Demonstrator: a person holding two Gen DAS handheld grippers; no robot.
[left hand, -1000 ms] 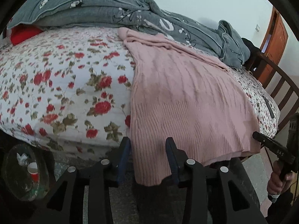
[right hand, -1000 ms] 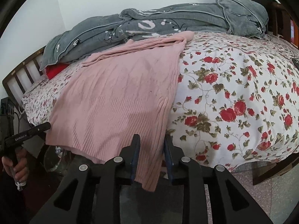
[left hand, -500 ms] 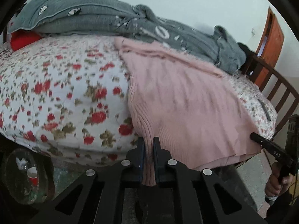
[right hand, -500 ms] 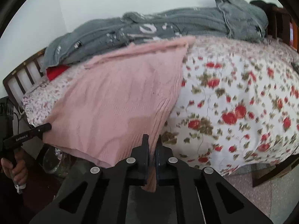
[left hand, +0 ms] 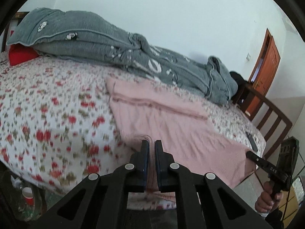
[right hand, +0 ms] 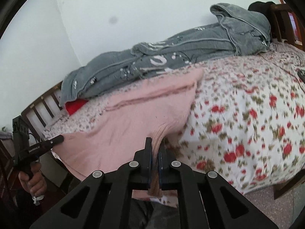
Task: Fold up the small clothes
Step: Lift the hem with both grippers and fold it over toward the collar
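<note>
Your bed point(left hand: 47, 118) carries a rose-printed cover below a white wall, with a grey quilt point(left hand: 118, 57) along the far side. The pink knit garment point(left hand: 171, 126) lies lengthwise, near edge to far. Your left claw point(left hand: 151, 147) and right claw point(right hand: 156, 143) each clamp a near hem corner.

We see a big bed point(left hand: 47, 114) with a white sheet full of red flowers. A gray blanket point(left hand: 114, 51) is piled along the far side, by a plain white wall point(left hand: 171, 19). A red pillow point(left hand: 21, 56) peeks out from under it. The bed has a brown wooden rail point(left hand: 274, 118) at the end. A brown wooden door point(left hand: 266, 61) stands in the corner. The light is soft.
</note>
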